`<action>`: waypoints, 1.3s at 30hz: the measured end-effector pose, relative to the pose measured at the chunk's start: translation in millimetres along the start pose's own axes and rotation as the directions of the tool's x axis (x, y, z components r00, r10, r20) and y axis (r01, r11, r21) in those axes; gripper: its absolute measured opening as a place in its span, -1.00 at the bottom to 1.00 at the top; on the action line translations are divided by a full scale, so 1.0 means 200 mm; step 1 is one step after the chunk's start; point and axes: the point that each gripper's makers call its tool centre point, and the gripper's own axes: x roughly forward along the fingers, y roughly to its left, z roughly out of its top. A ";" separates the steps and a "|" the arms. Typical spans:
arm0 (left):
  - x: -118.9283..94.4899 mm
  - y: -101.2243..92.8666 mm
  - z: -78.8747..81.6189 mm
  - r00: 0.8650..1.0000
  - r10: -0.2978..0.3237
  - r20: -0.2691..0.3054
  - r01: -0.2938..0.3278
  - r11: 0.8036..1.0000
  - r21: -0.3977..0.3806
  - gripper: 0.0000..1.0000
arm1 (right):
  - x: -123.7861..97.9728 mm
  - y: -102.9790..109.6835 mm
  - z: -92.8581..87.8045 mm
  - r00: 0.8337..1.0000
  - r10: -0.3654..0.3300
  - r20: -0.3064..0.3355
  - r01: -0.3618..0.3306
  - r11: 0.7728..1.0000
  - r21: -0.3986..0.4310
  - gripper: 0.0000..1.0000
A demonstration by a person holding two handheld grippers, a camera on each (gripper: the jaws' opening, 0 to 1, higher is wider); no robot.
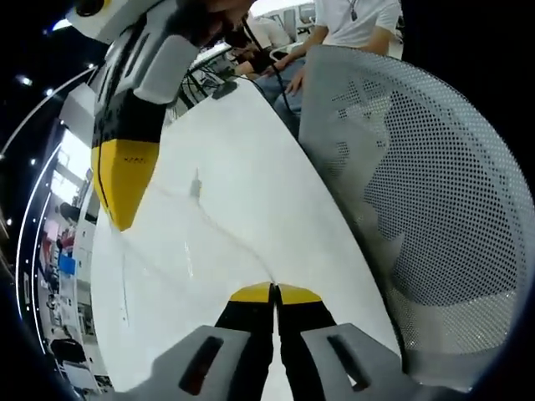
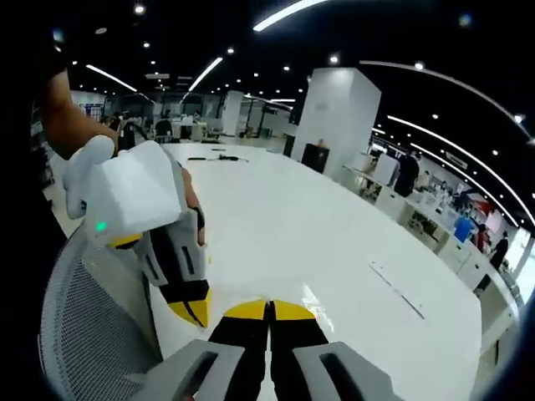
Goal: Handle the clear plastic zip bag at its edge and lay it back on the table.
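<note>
Two grippers, left gripper (image 1: 274, 292) and right gripper (image 2: 269, 310), jaws together on the clear zip bag (image 1: 196, 213) edge above the table (image 1: 251, 150); film thin, limp, slippery

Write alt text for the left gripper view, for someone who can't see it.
The left gripper, jaws closed with yellow tips, pinches the edge of a clear plastic zip bag lying on a white table. The right gripper points down at the upper left, a grey mesh chair back stands right, and seated people are beyond.
</note>
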 end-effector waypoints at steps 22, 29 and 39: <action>-0.08 0.14 0.08 0.991 0.073 0.109 -0.063 0.994 -0.094 -0.97 | 0.07 0.03 -0.10 0.996 -0.057 -0.064 0.050 0.994 -0.100 -1.00; -0.17 0.17 0.10 0.971 0.137 0.195 -0.087 0.965 -0.247 -0.89 | 0.13 0.08 -0.14 0.997 -0.029 -0.074 0.019 0.991 -0.132 -1.00; -0.38 0.19 0.02 0.913 0.317 0.257 -0.143 0.839 -0.525 -0.68 | 0.19 0.13 -0.22 0.994 -0.019 -0.103 -0.004 0.976 -0.218 -1.00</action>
